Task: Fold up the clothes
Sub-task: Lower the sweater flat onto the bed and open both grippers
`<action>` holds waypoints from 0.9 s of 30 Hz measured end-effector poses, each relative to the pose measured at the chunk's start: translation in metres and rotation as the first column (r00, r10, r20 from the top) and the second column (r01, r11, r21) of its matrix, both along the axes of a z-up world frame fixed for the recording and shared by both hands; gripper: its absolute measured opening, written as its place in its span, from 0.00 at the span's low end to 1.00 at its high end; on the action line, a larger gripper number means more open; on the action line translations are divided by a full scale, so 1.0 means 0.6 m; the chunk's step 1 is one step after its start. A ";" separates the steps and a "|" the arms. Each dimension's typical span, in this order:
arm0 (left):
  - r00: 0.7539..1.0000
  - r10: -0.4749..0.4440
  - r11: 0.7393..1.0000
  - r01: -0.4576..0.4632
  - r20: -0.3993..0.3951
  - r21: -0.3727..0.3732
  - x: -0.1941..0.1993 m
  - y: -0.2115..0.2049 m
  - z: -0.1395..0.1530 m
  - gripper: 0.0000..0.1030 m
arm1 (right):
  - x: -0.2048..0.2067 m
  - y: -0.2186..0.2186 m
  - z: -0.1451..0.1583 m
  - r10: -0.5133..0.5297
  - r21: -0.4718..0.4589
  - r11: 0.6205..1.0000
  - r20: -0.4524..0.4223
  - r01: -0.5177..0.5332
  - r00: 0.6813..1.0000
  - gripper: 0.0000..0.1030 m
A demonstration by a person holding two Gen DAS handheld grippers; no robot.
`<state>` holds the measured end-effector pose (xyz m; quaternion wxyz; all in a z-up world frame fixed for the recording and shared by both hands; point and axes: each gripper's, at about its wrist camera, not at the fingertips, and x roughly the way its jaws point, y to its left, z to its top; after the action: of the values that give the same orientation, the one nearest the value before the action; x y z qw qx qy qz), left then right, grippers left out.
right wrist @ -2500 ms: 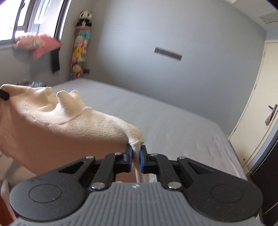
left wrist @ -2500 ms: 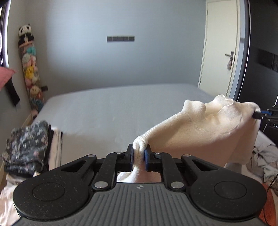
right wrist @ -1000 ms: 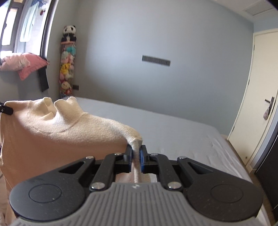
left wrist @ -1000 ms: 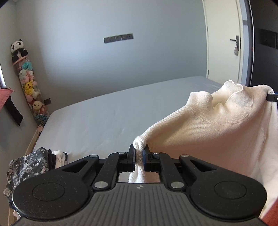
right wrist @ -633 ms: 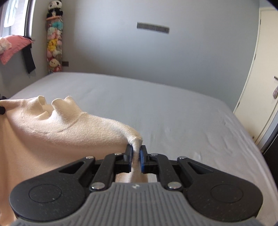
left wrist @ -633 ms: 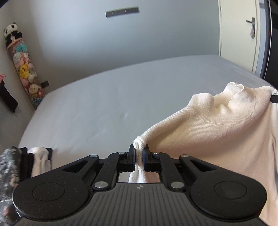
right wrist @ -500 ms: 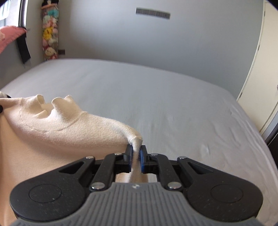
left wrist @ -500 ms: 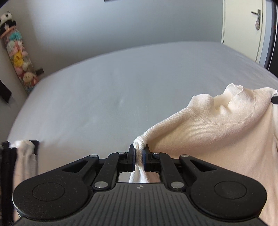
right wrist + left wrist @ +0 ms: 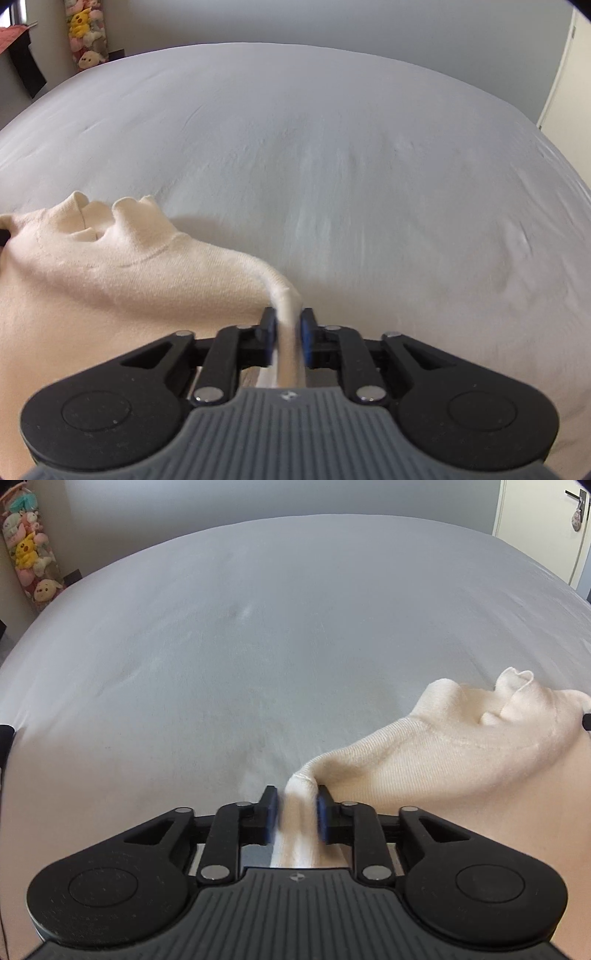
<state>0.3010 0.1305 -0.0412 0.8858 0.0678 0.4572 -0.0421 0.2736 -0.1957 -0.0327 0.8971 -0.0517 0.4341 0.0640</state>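
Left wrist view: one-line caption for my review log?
Left tongs just opening around a cream sweater's shoulder corner, above the grey bed.

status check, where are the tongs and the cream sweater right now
Both tongs just opening: left tongs, right tongs, shoulder folds between the jaws, pads no longer pressing. Cream sweater spread low over the grey bed. Nothing in the way.

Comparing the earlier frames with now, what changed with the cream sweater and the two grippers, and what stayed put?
Both grippers came down toward the grey bed, bringing the cream sweater with them. The left gripper and right gripper, earlier clamped on the sweater's shoulder corners, have just been opening; the fabric lies loose between the parted pads. The sweater's collar faces the far wall as before, and the plush toy column stands unchanged.
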 end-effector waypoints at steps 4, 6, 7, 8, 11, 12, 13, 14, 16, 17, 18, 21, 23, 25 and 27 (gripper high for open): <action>0.999 -0.009 1.000 0.009 0.043 -0.001 -0.030 0.007 0.020 0.36 | 0.016 0.015 0.005 -0.042 0.045 0.998 0.007 0.042 0.999 0.39; 0.995 -0.023 1.000 0.024 0.093 -0.011 -0.049 0.015 0.045 0.41 | 0.007 0.015 0.016 -0.051 0.065 0.997 0.020 0.049 0.999 0.41; 0.993 -0.031 0.999 0.034 0.115 -0.018 -0.056 0.018 0.057 0.48 | -0.007 0.013 0.029 -0.043 0.069 0.997 0.038 0.040 0.998 0.42; 0.991 -0.044 0.998 0.049 0.127 -0.036 -0.055 0.017 0.068 0.52 | -0.018 0.013 0.043 -0.030 0.074 0.997 0.059 0.026 0.998 0.43; 0.987 -0.086 0.992 0.099 0.139 -0.085 -0.049 0.006 0.094 0.55 | -0.034 0.026 0.073 0.011 0.097 0.995 0.109 -0.022 0.994 0.53; 0.986 -0.102 0.990 0.114 0.131 -0.088 -0.044 -0.003 0.095 0.55 | -0.032 0.037 0.079 0.026 0.108 0.993 0.115 -0.038 0.993 0.53; 0.986 -0.115 0.989 0.125 0.123 -0.079 -0.040 -0.013 0.093 0.55 | -0.030 0.049 0.085 0.040 0.119 0.991 0.121 -0.055 0.992 0.53; 0.985 -0.127 0.988 0.136 0.115 -0.069 -0.035 -0.022 0.090 0.55 | -0.028 0.060 0.091 0.055 0.130 0.989 0.127 -0.071 0.990 0.53; 0.984 -0.150 0.987 0.155 0.099 -0.051 -0.013 -0.039 0.077 0.55 | -0.017 0.081 0.089 0.094 0.141 0.984 0.123 -0.111 0.988 0.53; 0.983 -0.160 0.985 0.165 0.088 -0.049 -0.008 -0.043 0.070 0.55 | -0.008 0.092 0.085 0.116 0.140 0.981 0.117 -0.132 0.986 0.53; 0.983 -0.168 0.984 0.172 0.079 -0.049 -0.002 -0.048 0.062 0.55 | 0.000 0.101 0.079 0.135 0.135 0.980 0.108 -0.149 0.985 0.52; 0.984 -0.172 0.983 0.175 0.051 -0.054 0.010 -0.047 0.041 0.55 | 0.026 0.122 0.058 0.174 0.116 0.976 0.082 -0.182 0.981 0.49; 0.986 -0.161 0.984 0.163 0.034 -0.072 0.016 -0.045 0.029 0.55 | 0.045 0.131 0.038 0.186 0.113 0.975 0.064 -0.192 0.981 0.46; 0.989 -0.147 0.982 0.149 0.026 -0.112 0.012 -0.036 0.018 0.50 | 0.062 0.133 0.018 0.192 0.131 0.972 0.036 -0.195 0.981 0.42; 0.987 -0.153 0.975 0.158 0.043 -0.157 -0.008 -0.029 0.021 0.33 | 0.068 0.136 0.004 0.197 0.144 0.970 0.023 -0.198 0.980 0.34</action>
<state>0.2964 0.1131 -0.0285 0.8892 0.0329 0.4322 -0.1467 0.3141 -0.1140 -0.0305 0.8896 -0.0295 0.4169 0.1842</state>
